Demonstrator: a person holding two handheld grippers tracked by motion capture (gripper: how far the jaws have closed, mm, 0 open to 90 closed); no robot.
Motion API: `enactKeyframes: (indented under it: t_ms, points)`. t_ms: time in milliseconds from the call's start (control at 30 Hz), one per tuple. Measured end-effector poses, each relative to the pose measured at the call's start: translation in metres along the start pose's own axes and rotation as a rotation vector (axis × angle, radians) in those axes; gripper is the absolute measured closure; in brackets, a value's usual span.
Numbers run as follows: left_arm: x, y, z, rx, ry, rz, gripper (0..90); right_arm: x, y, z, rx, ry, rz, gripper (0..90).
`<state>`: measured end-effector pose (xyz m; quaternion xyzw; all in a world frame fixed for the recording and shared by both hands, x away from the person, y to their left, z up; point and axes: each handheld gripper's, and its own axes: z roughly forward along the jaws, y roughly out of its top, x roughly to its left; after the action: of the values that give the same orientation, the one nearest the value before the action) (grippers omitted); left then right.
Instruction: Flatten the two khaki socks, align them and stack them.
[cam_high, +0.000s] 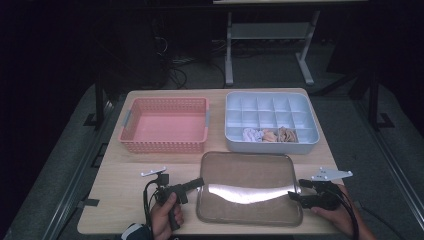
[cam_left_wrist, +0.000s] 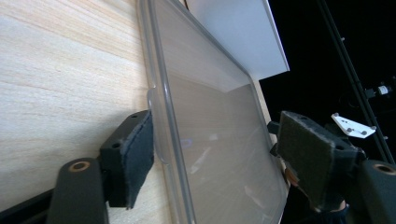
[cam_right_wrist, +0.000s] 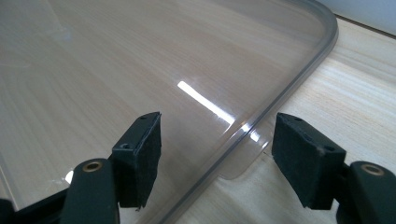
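Observation:
A clear plastic lid (cam_high: 250, 172) lies flat on the wooden table (cam_high: 125, 175) near the front edge. My left gripper (cam_high: 200, 182) is at its left edge, held by a hand. In the left gripper view the lid's rim (cam_left_wrist: 161, 107) and small tab run between the jaws of my left gripper (cam_left_wrist: 222, 154); one pad (cam_left_wrist: 137, 154) sits next to the tab and the other stands well clear. My right gripper (cam_high: 296, 190) is at the lid's right edge. In the right gripper view its jaws (cam_right_wrist: 217, 154) straddle the rim's tab (cam_right_wrist: 243, 163) without pressing it.
A pink mesh basket (cam_high: 162, 146) stands empty at the back left. A white compartment box (cam_high: 270, 146) at the back right holds several small cloth pieces (cam_high: 270, 135) in its front row. Bare table lies to the left of the lid.

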<state>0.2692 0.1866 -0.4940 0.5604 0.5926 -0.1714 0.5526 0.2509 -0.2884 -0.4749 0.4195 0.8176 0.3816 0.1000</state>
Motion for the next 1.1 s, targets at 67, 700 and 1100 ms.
enactKeyframes:
  t_ms: [67,700,1100]
  points:
    - [0.000,0.000,0.000,0.007,-0.002,0.002,26.9,-0.001,-0.001,0.000,-0.009,0.002,-0.002,32.2]
    - [-0.001,0.010,-0.016,0.063,0.069,0.087,24.2,0.013,0.018,0.021,0.010,0.023,-0.048,30.6]
    - [-0.001,0.005,-0.008,0.093,-0.002,0.009,25.1,0.017,0.023,0.028,0.003,0.043,-0.050,29.7]
